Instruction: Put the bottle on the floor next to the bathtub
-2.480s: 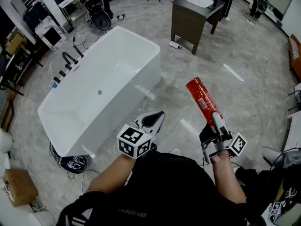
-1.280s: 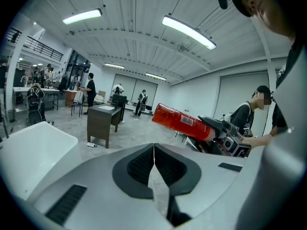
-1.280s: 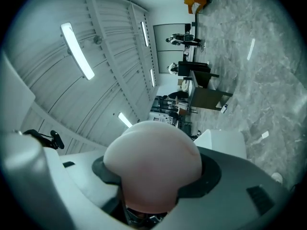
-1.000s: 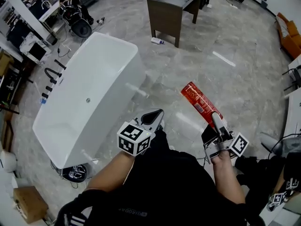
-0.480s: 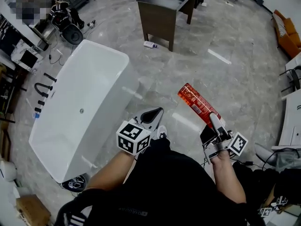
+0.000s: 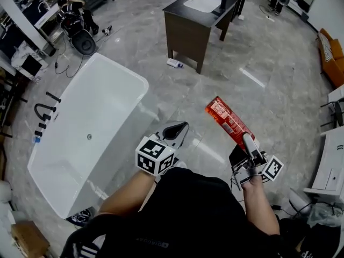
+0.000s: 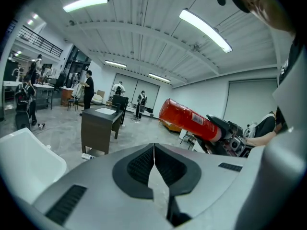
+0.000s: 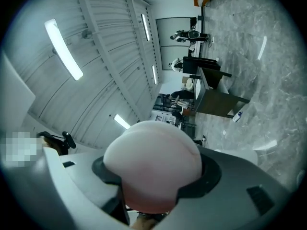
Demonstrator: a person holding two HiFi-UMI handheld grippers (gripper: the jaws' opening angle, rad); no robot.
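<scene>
We've drifted rt of the white freestanding bathtub (image 6: 80,138); right gripper (image 6: 247,140) jaws still clamp the red cylindrical bottle (image 6: 228,121), left gripper (image 6: 179,126) jaws closed, empty. Not placed yet.

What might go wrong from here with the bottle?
The right tool grips the red bottle only at its cap end, the long body jutting out: it might pivot or slip on the way down. Tall and narrow, it may topple on the glossy floor beside the bathtub.
</scene>
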